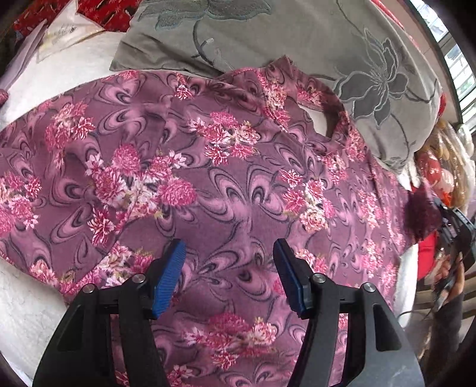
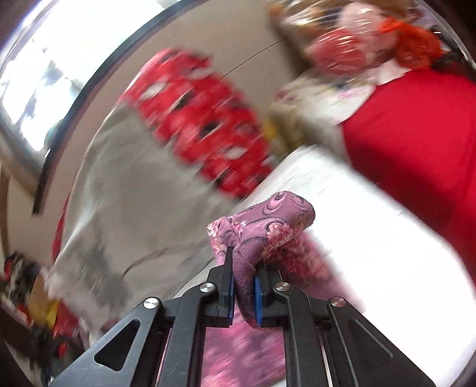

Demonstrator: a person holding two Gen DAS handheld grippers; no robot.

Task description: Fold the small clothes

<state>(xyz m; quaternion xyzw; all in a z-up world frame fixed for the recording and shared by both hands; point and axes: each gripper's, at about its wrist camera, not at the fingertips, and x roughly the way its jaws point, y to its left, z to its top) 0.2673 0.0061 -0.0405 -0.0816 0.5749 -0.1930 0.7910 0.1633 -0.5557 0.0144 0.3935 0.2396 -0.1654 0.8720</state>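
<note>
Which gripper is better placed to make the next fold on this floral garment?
Right. The right gripper is shut on the floral garment, while the left gripper hangs open above it, holding nothing.

In the right wrist view motion blur smears the red patterned cloth [image 2: 202, 125] and grey fabric [image 2: 125, 190]. The floral garment [image 1: 226, 184] runs past the left wrist view's left and bottom edges.

A white bed cover [image 1: 26, 303] fills the near left. Far behind it lies a grey pillow [image 1: 297, 38] embroidered with large flowers, and a red patterned cloth [image 1: 98, 12] sits at the far left. A window [image 1: 455, 56] curves along the far right, letting in bright daylight. In the right wrist view a beige wall [image 2: 226, 44] stands beside a bright window [image 2: 38, 89], heavily blurred.
</note>
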